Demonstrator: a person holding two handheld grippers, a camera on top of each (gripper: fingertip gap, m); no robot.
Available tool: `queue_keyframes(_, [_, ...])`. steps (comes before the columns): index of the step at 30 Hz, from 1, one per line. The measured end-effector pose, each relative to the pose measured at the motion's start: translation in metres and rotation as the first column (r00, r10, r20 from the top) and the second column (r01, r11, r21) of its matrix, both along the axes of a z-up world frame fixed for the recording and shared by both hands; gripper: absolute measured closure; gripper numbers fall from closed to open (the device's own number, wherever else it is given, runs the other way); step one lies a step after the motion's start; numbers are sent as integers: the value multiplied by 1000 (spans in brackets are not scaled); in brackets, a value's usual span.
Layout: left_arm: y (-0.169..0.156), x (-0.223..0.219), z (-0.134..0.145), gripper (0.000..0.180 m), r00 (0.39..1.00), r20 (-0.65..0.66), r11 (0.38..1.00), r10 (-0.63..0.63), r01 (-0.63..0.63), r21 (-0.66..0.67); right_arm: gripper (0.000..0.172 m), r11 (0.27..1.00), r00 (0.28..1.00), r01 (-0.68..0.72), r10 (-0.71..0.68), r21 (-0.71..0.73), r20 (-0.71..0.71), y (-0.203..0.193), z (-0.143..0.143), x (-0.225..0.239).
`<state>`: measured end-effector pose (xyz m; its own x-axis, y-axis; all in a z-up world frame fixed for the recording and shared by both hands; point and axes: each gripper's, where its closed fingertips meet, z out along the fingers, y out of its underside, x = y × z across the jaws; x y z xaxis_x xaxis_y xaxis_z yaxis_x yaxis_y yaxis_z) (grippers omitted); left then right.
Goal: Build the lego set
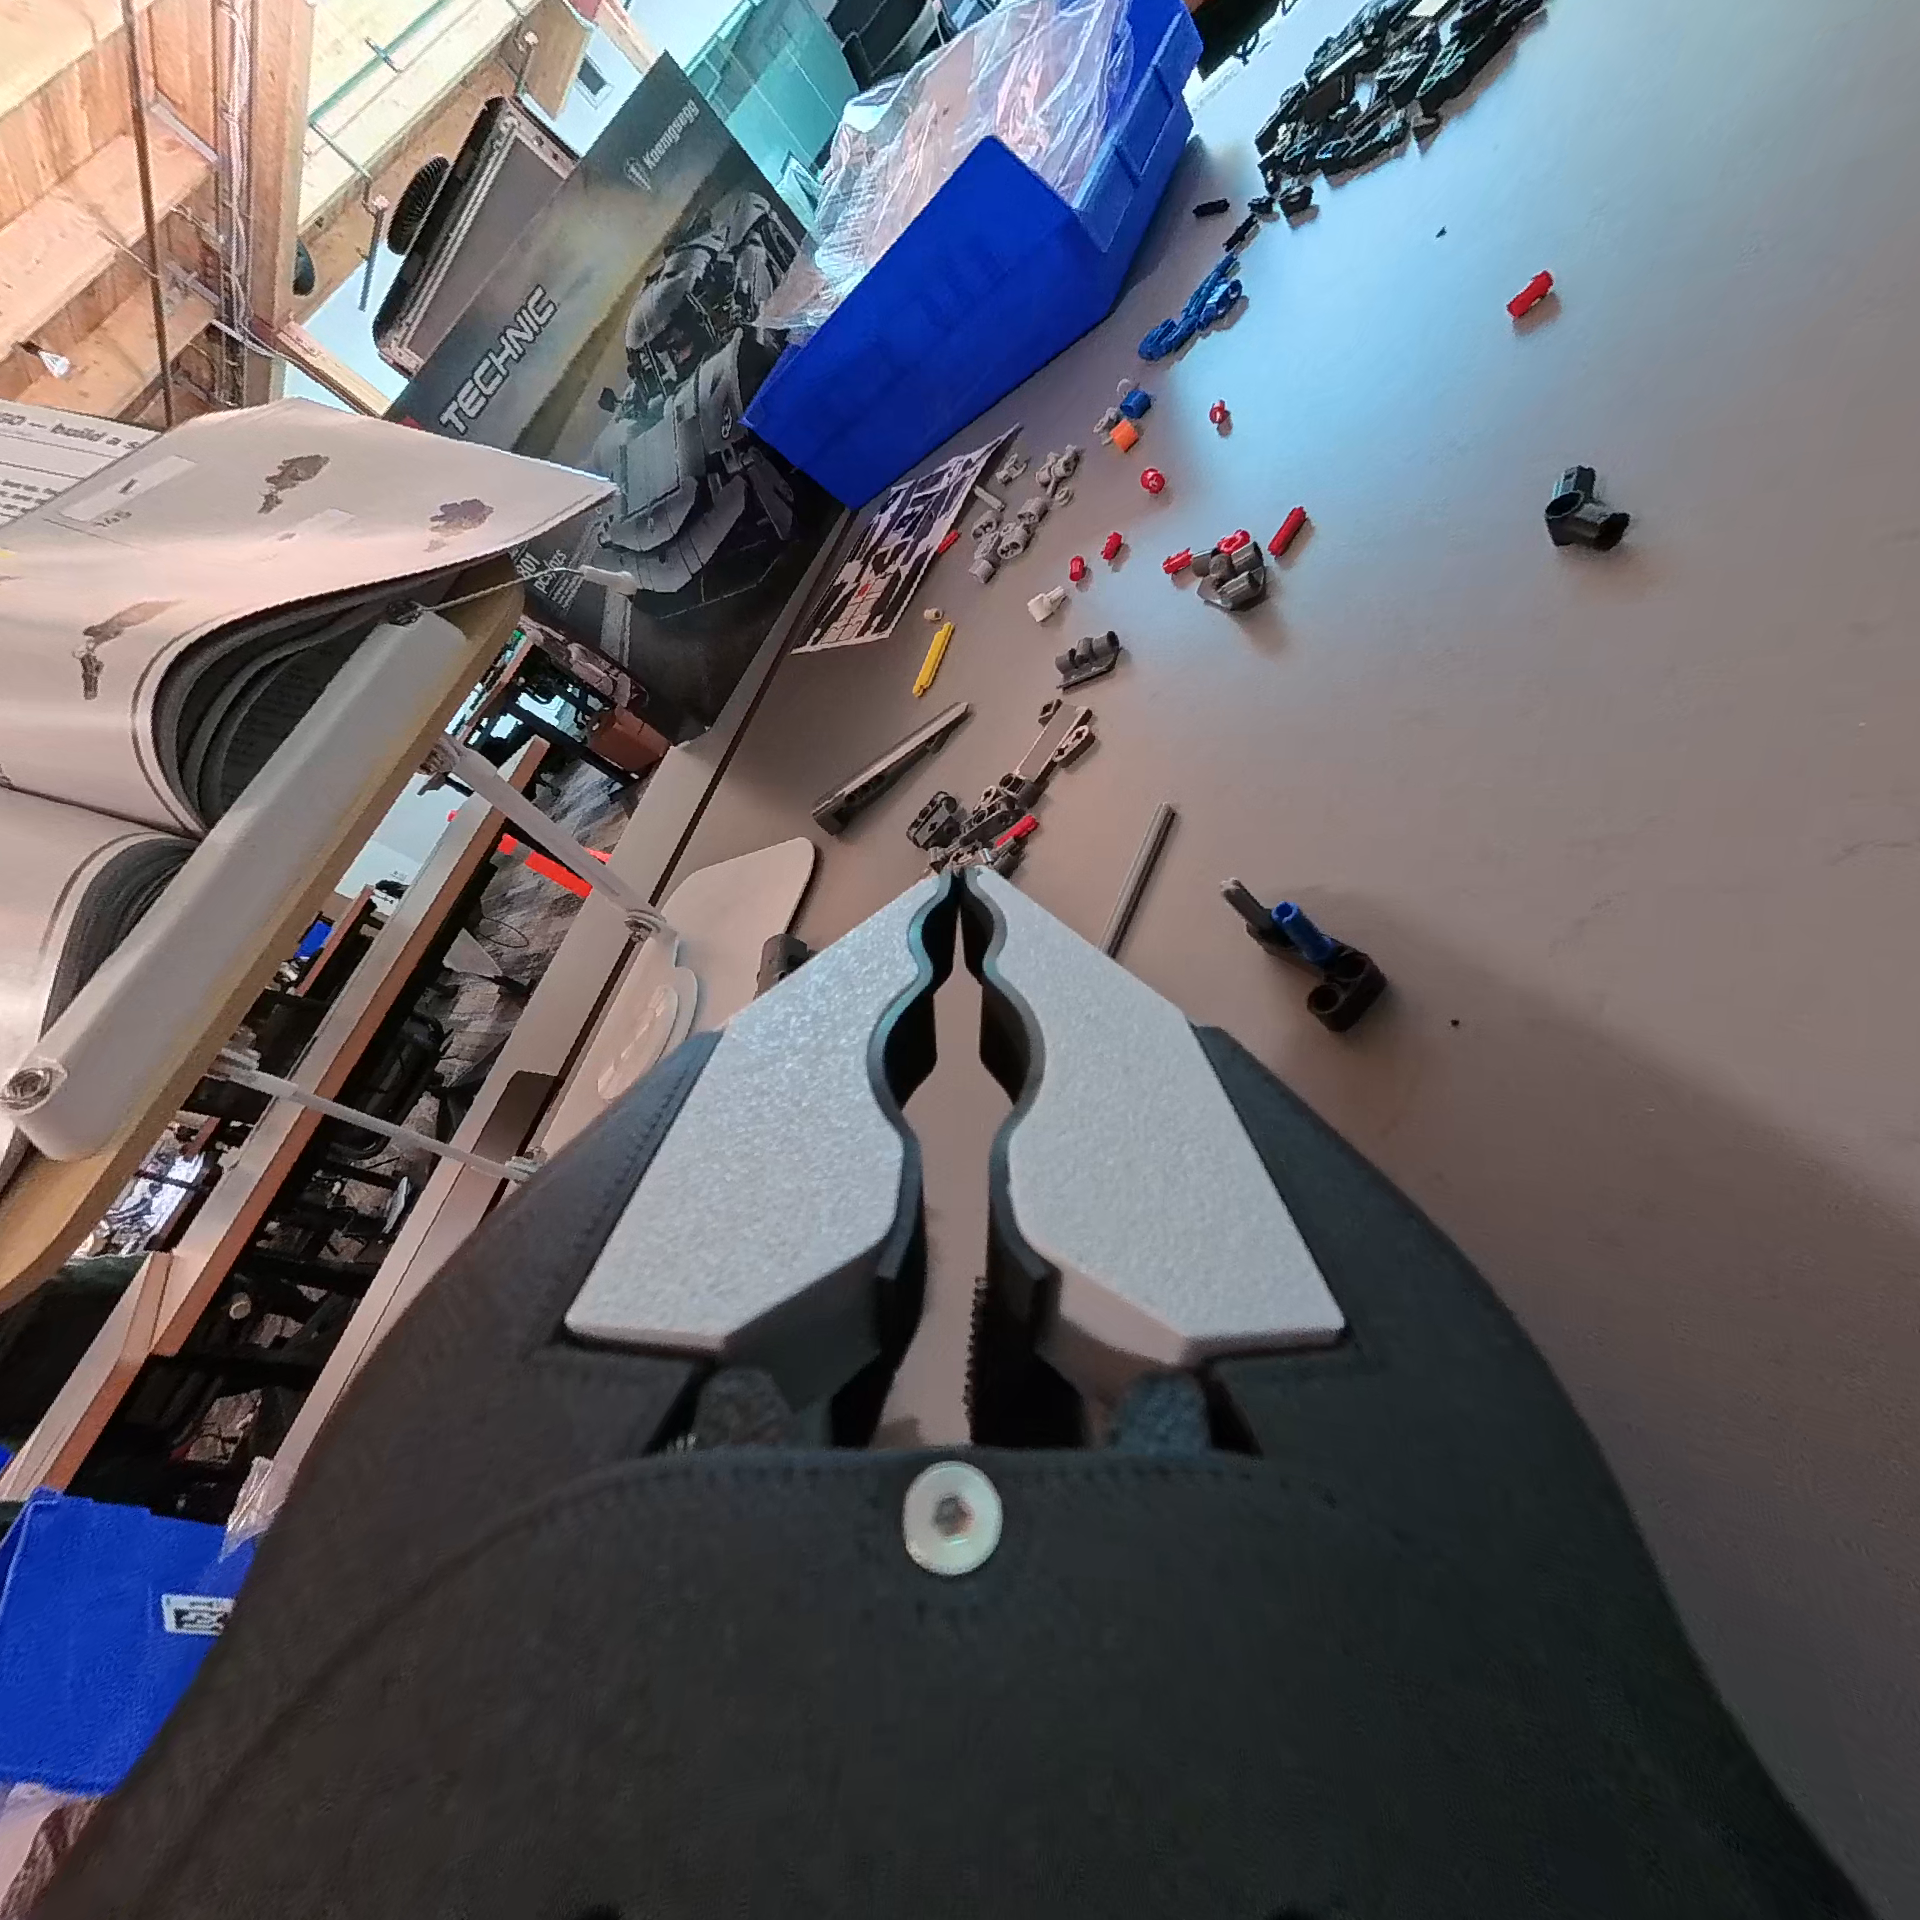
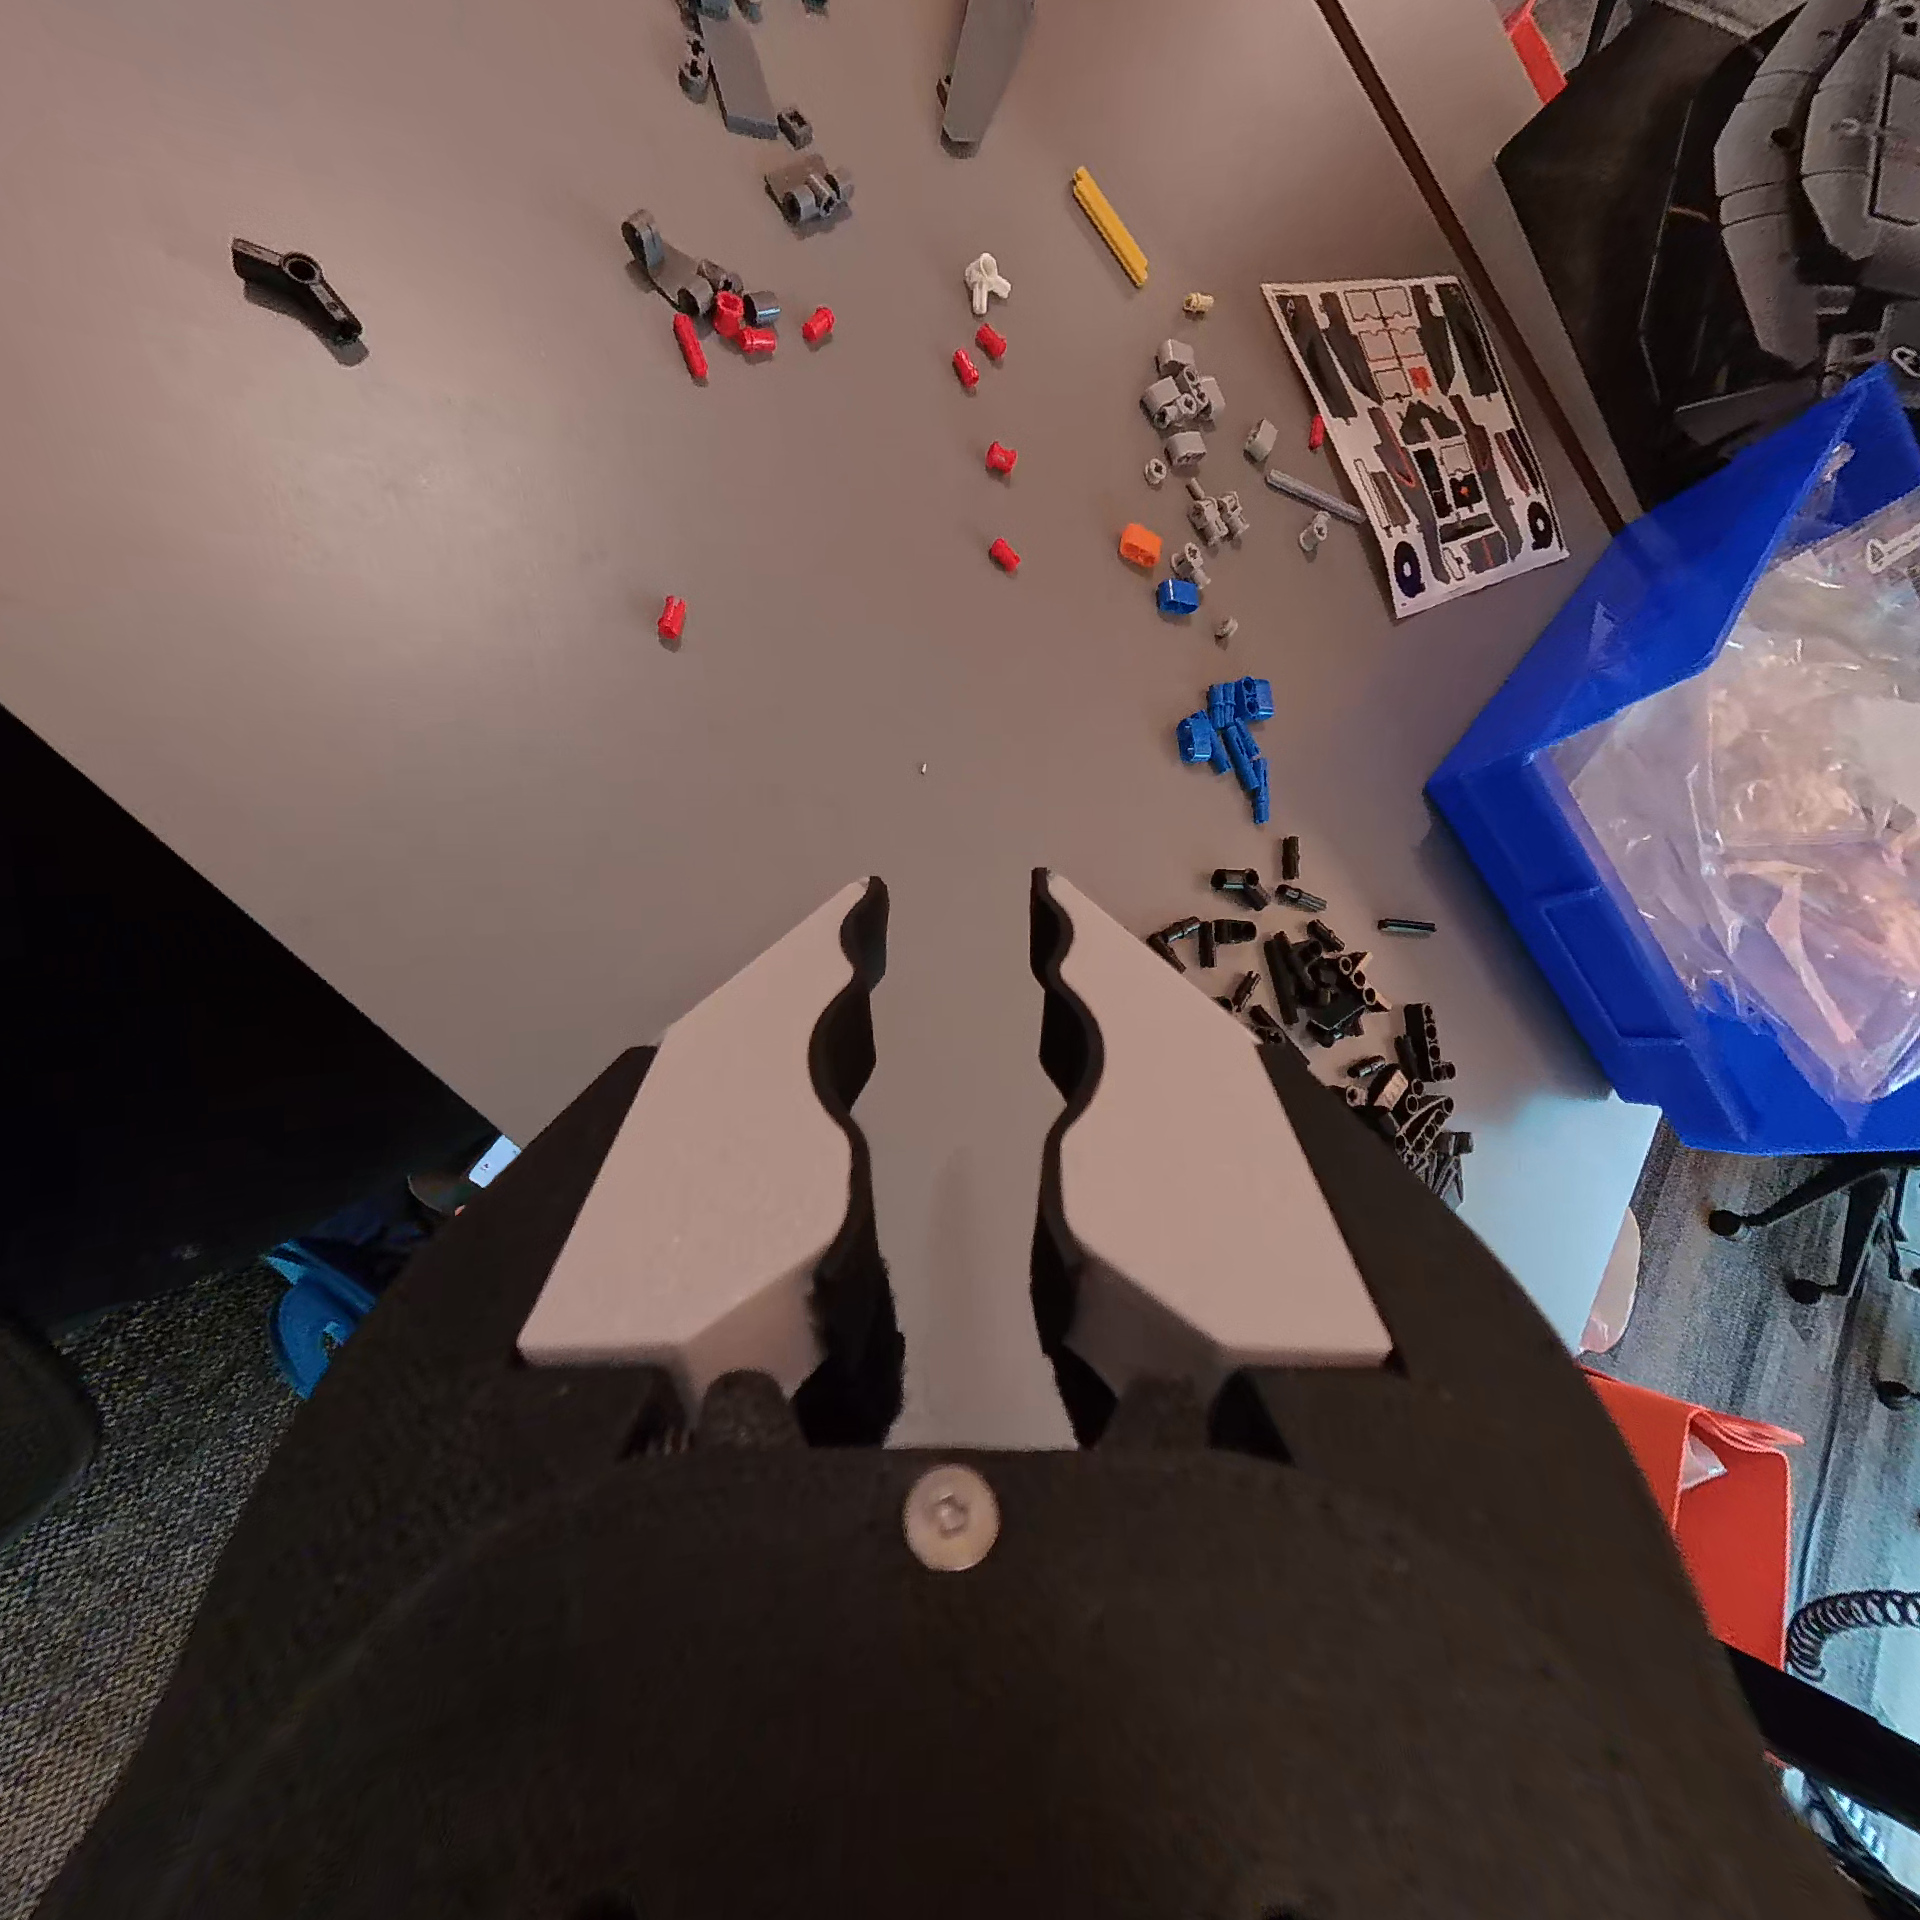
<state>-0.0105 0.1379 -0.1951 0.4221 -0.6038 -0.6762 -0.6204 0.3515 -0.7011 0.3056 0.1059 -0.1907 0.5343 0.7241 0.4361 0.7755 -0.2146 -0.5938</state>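
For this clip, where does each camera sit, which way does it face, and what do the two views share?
Left wrist view: on the left gripper, fingertips together, looking low along the table toward a grey part cluster.
Right wrist view: on the right gripper, jaws apart over bare table, black parts beside.
Shared: blue bin, sticker sheet, yellow axle.

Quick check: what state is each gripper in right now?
Left gripper: closed, tips together, nothing visible between them.
Right gripper: open, nothing between the fingers.
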Motion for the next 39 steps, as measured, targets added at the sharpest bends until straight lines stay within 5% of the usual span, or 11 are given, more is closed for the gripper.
queue_keyframes(39, [3,0,-6,180,1000,-6,1000,6,-6,-17,147,981,981,192,-191,-16,44,17,-19,73])
